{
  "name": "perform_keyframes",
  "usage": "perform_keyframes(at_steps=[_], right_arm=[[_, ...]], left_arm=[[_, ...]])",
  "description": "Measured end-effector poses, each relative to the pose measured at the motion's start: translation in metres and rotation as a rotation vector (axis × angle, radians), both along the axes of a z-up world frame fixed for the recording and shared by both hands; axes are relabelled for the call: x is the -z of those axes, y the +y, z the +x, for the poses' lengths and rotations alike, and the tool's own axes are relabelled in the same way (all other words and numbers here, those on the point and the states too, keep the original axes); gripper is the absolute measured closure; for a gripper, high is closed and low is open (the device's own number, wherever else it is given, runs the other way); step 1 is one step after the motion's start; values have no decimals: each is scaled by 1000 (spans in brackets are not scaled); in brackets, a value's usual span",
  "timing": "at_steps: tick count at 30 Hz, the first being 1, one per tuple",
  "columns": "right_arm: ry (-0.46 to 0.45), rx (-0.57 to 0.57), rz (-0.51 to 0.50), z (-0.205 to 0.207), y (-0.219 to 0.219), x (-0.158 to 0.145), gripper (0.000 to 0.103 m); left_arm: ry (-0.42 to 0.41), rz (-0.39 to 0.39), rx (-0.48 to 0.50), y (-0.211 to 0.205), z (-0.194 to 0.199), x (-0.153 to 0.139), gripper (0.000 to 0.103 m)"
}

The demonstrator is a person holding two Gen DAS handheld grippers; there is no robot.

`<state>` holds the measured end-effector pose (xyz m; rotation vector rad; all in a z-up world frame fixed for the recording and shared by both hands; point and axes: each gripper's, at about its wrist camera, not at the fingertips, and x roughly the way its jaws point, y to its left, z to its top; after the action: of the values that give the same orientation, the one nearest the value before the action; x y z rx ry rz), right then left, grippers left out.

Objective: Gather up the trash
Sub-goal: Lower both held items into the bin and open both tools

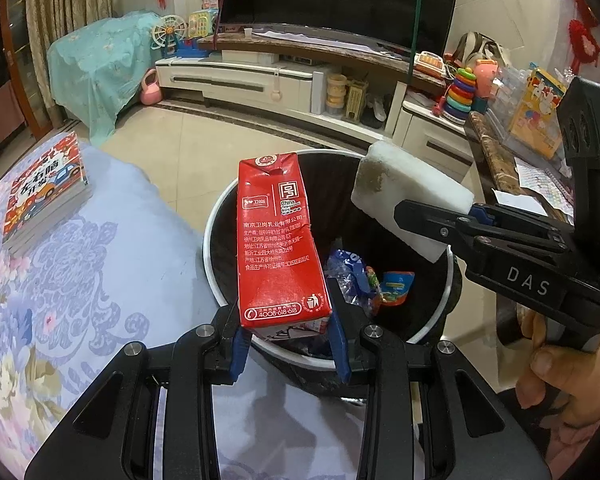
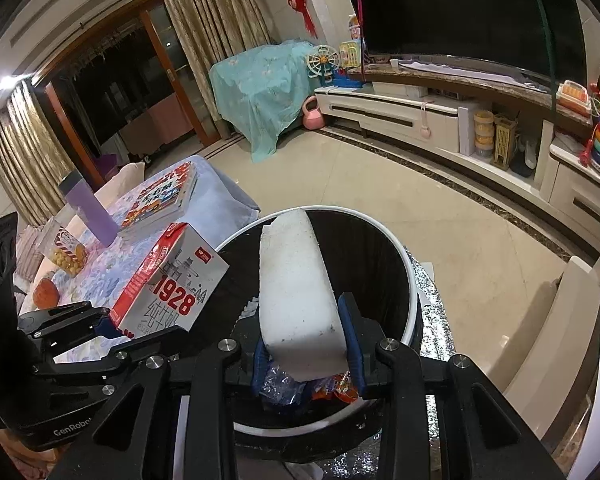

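My left gripper (image 1: 288,344) is shut on a red milk carton (image 1: 278,236) and holds it upright over the near rim of a black trash bin with a white rim (image 1: 210,248). My right gripper (image 2: 306,354) is shut on a white foam block (image 2: 296,288) and holds it over the same bin (image 2: 410,280). In the left wrist view the right gripper (image 1: 472,216) comes in from the right with the foam block (image 1: 408,196). In the right wrist view the left gripper (image 2: 108,326) holds the carton (image 2: 172,284) at the left. Crumpled wrappers (image 1: 384,284) lie inside the bin.
A table with a floral cloth (image 1: 80,280) stands left of the bin, with a stack of books (image 1: 46,192), a purple bottle (image 2: 88,208) and a snack jar (image 2: 66,250). A TV stand (image 1: 268,80) with toys lines the far wall. A marble-topped shelf (image 1: 496,160) stands right.
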<state>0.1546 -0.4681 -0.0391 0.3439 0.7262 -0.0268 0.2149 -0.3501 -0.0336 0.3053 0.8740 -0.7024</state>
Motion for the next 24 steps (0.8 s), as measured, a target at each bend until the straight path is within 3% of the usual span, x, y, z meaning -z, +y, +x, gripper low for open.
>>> perform_keyframes(at_steps=[24], right_arm=[[37,-8,8,12,-6,5,71]], left_arm=[[15,38,5,-11,10,9,71]])
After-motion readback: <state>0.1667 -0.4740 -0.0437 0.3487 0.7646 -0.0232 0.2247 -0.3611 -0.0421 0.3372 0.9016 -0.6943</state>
